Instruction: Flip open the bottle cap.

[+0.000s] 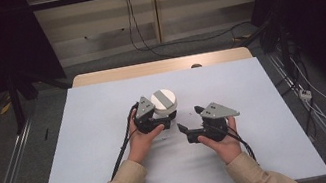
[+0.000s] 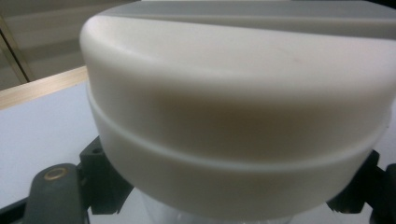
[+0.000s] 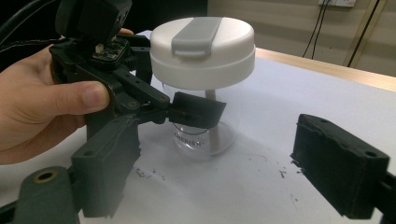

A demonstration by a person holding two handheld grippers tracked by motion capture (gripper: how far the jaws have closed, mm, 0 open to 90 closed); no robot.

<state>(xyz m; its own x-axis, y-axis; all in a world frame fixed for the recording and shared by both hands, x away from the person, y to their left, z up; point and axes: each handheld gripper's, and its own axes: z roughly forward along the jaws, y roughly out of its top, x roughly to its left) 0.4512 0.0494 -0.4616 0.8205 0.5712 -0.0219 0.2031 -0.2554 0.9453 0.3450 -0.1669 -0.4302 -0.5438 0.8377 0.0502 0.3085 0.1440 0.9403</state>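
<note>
A white table (image 1: 107, 132) takes up the middle of the high view. At its centre stands a clear jar (image 3: 205, 135) with a white lid (image 1: 164, 100), clamped by the left gripper (image 1: 168, 119). Lower right of it, the right gripper (image 1: 190, 119) hangs with jaws apart.

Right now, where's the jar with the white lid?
In the high view the jar stands near the table's middle, clamped by the left gripper, with the open right gripper just to its right.

table (image 1: 116, 181): white top, wooden far edge | floor (image 1: 21, 162): grey | wall (image 1: 98, 21): beige panels | surroundings: dark
</note>
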